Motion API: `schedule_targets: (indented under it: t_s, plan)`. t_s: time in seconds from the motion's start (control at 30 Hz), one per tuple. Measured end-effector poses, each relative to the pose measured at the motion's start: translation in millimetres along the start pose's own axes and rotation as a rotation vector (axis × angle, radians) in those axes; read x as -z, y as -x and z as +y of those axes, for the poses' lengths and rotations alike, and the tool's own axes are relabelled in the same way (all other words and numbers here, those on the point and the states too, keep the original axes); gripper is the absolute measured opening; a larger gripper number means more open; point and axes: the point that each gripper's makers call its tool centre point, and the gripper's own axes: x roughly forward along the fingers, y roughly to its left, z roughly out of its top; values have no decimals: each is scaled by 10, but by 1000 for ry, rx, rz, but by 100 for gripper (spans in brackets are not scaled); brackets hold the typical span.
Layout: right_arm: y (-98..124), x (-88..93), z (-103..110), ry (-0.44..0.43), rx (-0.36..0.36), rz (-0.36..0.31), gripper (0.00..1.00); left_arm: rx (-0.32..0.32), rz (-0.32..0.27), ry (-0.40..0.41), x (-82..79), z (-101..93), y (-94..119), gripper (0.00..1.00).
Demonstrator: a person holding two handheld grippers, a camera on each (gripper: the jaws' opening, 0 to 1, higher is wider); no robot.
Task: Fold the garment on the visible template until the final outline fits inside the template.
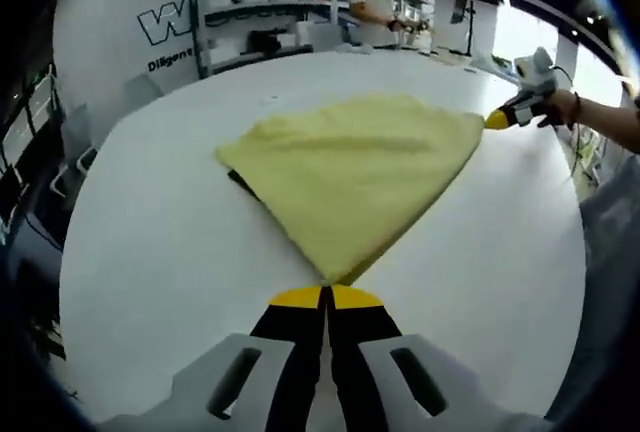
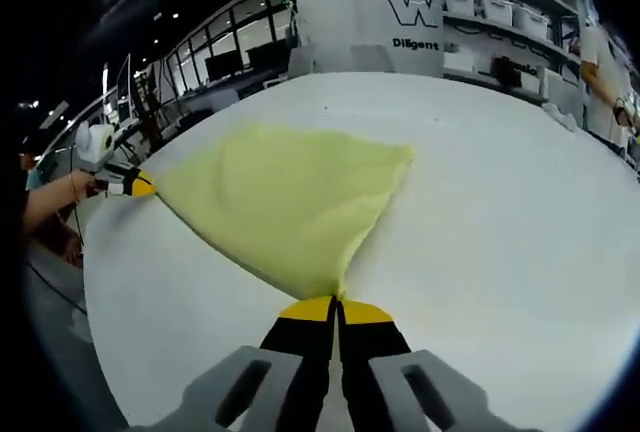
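Shelves [image 1: 262,14] with white boxes are seen behind the big white table [image 1: 150,242], and a person [image 1: 380,2] stands by them. Under the yellow cloth [image 1: 350,167] a dark strip [image 1: 243,184] peeks out at one edge; what it is cannot be told, and the rest is hidden. The cloth is spread in the middle of the tabletop, pulled tight between two corners, with soft wrinkles. One corner is pinched by the closed left gripper [image 1: 327,292]. The other corner is pinched by the closed right gripper [image 2: 335,302], seen far off in the left gripper view, held in a hand [image 1: 562,107].
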Motion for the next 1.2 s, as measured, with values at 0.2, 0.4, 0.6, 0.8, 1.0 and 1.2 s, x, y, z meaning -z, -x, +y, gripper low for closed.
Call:
schedule_targets:
  t_s: [0.2,0.4,0.6,0.8,1.0,1.2]
  plan:
    - [1,14,-8,26,1,15,0,3,-8,4,1,-16,24,1]
    - [15,154,22,38,-6,100,0,-21,-1,25,38,9,65,1]
    - [100,55,111,-114,-55,54,25,-25,-122,260,-129,61,215,5]
    - [106,-117,117,-216,-58,-12,30,13,-183,433,-374,35,274,15]
    - [-37,-178,118,-223,-41,-9,28,-26,-99,474,-326,78,41,26]
    - [-91,-108,100,-177,-6,38,21,-40,-45,506,-189,106,-82,13]
